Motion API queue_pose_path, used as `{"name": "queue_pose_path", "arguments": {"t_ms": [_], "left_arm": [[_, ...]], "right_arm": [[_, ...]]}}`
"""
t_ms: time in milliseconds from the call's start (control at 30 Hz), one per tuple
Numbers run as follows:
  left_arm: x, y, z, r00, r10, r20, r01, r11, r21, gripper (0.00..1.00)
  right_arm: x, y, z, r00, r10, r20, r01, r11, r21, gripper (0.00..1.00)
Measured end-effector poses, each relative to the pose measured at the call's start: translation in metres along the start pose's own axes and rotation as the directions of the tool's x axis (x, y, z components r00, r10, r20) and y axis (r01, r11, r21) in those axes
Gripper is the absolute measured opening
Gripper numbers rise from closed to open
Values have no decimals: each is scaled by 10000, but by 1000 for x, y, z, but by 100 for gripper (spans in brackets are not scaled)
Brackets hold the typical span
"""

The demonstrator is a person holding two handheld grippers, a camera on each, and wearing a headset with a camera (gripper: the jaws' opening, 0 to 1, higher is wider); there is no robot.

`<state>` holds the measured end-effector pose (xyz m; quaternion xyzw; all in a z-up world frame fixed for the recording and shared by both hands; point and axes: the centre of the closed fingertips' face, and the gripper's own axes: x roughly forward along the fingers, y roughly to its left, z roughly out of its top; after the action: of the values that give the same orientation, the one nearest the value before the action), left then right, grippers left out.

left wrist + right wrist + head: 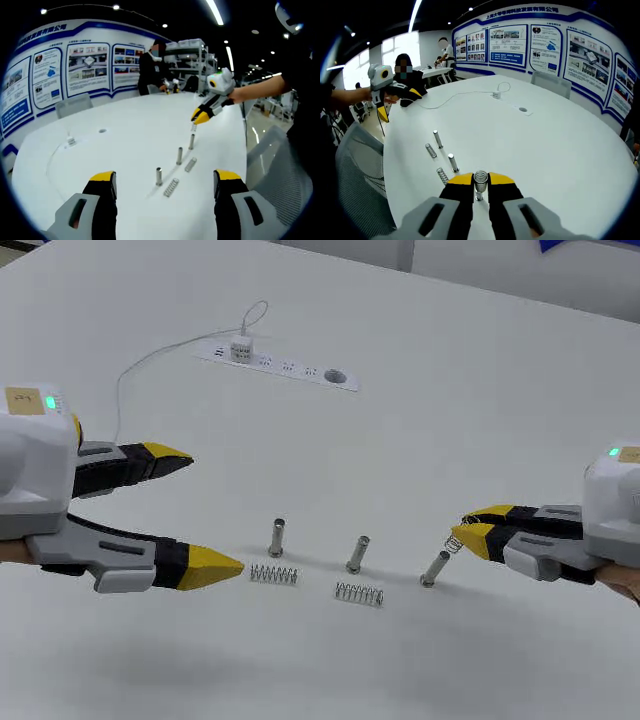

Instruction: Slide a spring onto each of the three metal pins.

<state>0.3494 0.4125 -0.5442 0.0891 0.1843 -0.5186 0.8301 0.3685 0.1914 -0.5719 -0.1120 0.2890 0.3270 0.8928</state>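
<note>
A white table (450, 420) carries three short metal pins standing upright in a row that runs left to right, on the side near the person. The right gripper (468, 528) reaches in from the right with its yellow-tipped jaws pressed together on a small coil, the held spring (454, 541). This spring sticks out from the tips and slants down and to the left. Its lower end sits just above and slightly right of the top of the right pin (435, 568); whether the two touch cannot be told. In the right gripper view the coil lines up almost directly over that pin. Its long axis therefore looks close to the pin's own, and the coming move is probably a short drop, down and a little leftward, to thread it on. The middle pin (357, 554) and the left pin (277, 537) are bare. The left spring (274, 574) lies flat just in front of the left pin, its length running left to right. The middle spring (359, 593) lies the same way just in front of the middle pin. The left gripper (215, 512) hovers to the left of the row with its jaws spread wide and nothing between them, and it is the nearer tool to the left spring. A power strip (290, 367) lies far back on the table.
</note>
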Motion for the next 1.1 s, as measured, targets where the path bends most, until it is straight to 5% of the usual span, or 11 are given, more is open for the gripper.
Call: {"name": "queue_pose_path", "arguments": {"t_ms": [433,1100], "left_arm": [[-3,0,-15,9991,116,-400,-127,9995,-281,92],[-9,2,-23,9975,348,-620,-380,9980,-506,98]], "right_arm": [[9,2,-9,9996,114,-265,-112,9999,87,10],[28,2,-38,9948,94,-1019,-119,9996,-239,11]]}}
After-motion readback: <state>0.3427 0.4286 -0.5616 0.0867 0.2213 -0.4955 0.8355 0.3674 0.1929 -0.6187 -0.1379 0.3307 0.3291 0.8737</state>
